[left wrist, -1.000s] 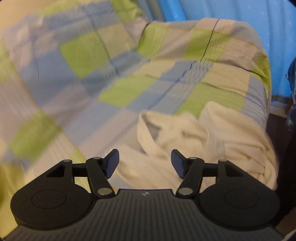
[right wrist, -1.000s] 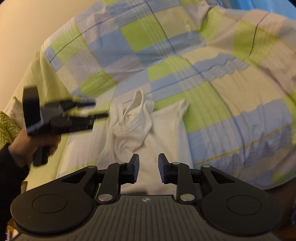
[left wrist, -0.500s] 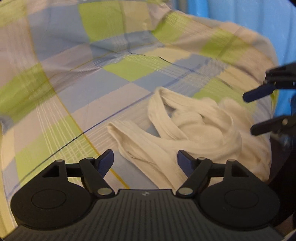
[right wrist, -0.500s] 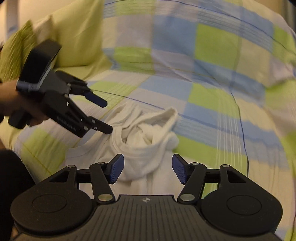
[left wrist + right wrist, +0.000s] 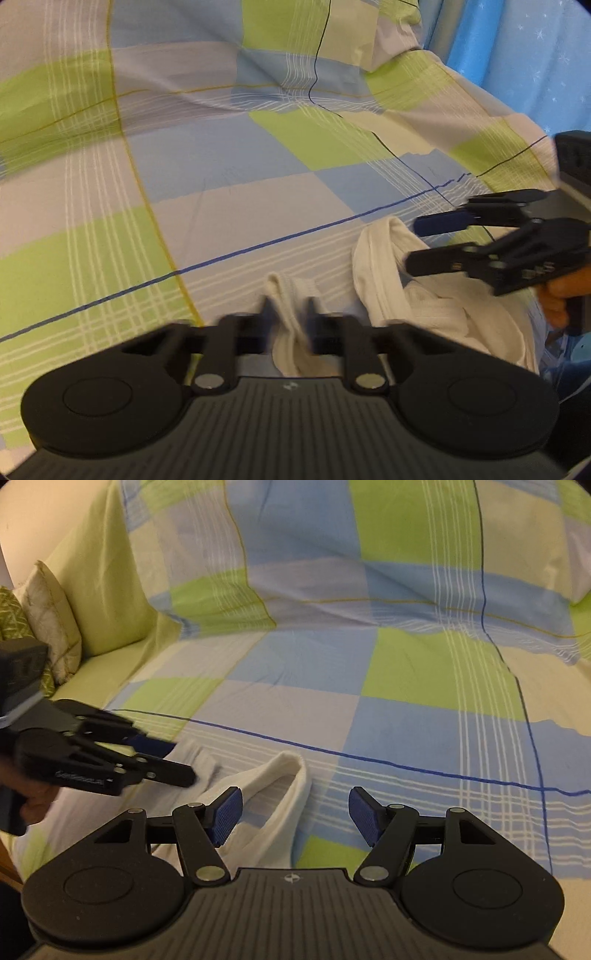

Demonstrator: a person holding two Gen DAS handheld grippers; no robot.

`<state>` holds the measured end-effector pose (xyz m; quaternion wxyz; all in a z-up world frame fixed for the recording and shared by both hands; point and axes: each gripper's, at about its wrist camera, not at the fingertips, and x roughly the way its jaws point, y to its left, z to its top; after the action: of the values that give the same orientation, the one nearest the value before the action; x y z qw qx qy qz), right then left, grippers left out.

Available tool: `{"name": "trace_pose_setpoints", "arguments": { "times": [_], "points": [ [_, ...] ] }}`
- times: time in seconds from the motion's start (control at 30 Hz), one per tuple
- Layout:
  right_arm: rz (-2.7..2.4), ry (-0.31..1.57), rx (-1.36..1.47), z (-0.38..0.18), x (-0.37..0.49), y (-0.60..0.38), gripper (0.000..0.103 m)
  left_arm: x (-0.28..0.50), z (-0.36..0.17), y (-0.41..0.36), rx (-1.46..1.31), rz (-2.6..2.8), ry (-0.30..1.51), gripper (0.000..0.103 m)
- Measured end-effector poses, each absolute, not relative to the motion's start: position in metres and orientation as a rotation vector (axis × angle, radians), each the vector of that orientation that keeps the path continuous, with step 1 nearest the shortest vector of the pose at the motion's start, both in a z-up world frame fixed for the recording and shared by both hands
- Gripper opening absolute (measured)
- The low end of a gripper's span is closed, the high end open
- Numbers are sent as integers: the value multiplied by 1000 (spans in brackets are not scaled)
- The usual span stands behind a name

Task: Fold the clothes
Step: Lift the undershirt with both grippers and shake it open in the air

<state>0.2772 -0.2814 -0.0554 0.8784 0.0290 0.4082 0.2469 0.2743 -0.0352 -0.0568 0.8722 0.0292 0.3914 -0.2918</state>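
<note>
A crumpled white sleeveless garment [image 5: 424, 306] lies on the checked bed sheet [image 5: 229, 155]. My left gripper [image 5: 290, 317], blurred by motion, is shut on one of its straps, which bunches up between the two fingers. In the right wrist view the same garment [image 5: 269, 805] lies low and left, its other strap loop just ahead of my right gripper [image 5: 295, 819]. That gripper is open, with the cloth beside its left finger and nothing pinched. The left gripper [image 5: 166, 760] appears there at the left with its fingers close together. The right gripper [image 5: 417, 240] shows open in the left wrist view.
The green, blue and grey checked sheet [image 5: 369, 664] covers the whole bed. A pale pillow [image 5: 51, 627] lies at the far left by the wall. A blue curtain [image 5: 517, 55] hangs past the bed. A hand [image 5: 554, 299] holds each gripper.
My left gripper dropped onto the near strap and went from wide open to shut on it. The right gripper moved in low over the other strap and opened wider.
</note>
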Motion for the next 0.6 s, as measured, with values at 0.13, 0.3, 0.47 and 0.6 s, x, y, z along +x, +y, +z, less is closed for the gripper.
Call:
{"name": "trace_pose_setpoints", "arguments": {
  "times": [0.13, 0.3, 0.47, 0.6],
  "points": [
    [483, 878, 107, -65, 289, -280, 6, 244, -31, -12, 54, -571, 667, 4],
    [326, 661, 203, -6, 238, -303, 6, 185, 27, 19, 76, -524, 481, 4],
    [203, 430, 260, 80, 140, -331, 6, 120, 86, 36, 53, -523, 309, 4],
    [172, 290, 310, 135, 63, -351, 6, 67, 133, 44, 34, -522, 177, 4]
  ]
}}
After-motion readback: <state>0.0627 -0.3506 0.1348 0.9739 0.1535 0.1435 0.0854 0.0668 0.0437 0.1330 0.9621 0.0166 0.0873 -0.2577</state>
